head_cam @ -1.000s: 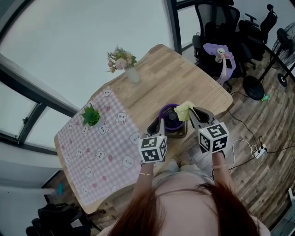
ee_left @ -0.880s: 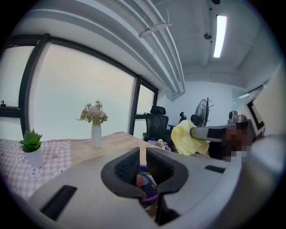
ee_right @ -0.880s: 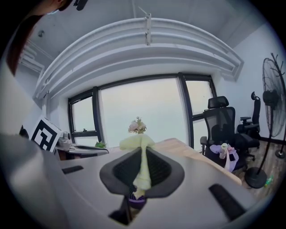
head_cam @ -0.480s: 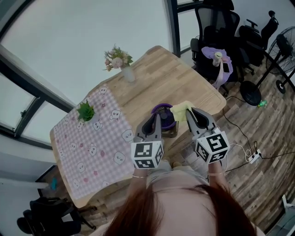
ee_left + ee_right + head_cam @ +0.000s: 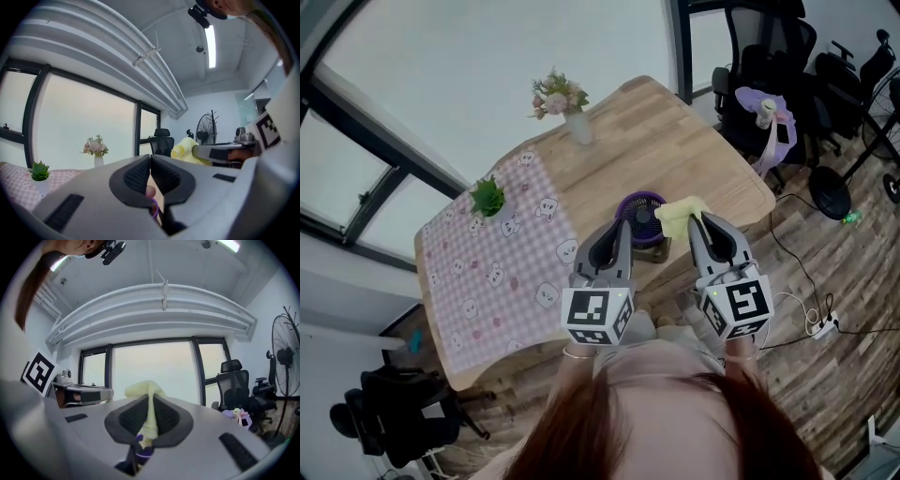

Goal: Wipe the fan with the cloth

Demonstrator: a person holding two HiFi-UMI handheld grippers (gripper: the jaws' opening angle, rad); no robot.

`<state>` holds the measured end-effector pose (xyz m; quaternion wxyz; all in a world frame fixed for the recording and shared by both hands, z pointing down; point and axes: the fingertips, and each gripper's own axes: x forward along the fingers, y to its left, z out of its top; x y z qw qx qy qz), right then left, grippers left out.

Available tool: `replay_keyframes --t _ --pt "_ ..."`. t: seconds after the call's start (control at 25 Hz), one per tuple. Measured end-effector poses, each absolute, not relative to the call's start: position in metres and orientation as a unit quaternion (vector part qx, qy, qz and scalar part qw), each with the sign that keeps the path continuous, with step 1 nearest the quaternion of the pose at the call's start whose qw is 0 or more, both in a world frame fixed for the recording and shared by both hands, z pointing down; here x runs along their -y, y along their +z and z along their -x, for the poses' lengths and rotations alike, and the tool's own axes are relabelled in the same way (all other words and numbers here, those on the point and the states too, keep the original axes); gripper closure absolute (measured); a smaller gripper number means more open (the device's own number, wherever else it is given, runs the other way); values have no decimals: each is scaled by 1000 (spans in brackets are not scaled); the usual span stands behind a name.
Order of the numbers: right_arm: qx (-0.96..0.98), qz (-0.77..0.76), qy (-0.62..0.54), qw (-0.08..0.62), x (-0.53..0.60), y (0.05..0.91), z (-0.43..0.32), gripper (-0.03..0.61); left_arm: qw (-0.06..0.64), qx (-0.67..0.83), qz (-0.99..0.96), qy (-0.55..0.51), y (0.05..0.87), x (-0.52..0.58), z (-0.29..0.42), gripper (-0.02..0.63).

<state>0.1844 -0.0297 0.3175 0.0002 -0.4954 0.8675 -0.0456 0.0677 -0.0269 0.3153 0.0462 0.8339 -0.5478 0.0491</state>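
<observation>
Your left tongs (image 5: 617,234) (image 5: 150,161) have just been closing and are now pressed together pad to pad, with nothing caught between them. Your right tongs (image 5: 701,225) (image 5: 150,405) are pinching the yellow cloth (image 5: 678,214) (image 5: 146,391). Its bunched end sticks out above the tips and a fold runs down between the pads.

The 2 tongs are side by side over the near edge of the worktop (image 5: 675,150), pointing roughly level. The small purple fan (image 5: 639,211) (image 5: 142,451) stands on that edge, between and just beyond the tips. The cloth hangs just beside the fan's right side in the head view, and I cannot tell whether it touches.

Further left, a pink checked mat (image 5: 502,272) covers that end of the worktop, with a potted plant (image 5: 487,197) on its far corner. A vase of flowers (image 5: 562,98) stands on the bare wood at the far edge. Black office chairs (image 5: 769,47) stand on the floor to the right.
</observation>
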Motion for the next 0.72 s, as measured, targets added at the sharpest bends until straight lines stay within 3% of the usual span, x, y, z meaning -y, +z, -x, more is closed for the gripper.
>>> replay_keyframes --t 0.72 --pt "-875 484 -20 11 22 303 -172 552 18 538 -841 50 301 3 -60 598"
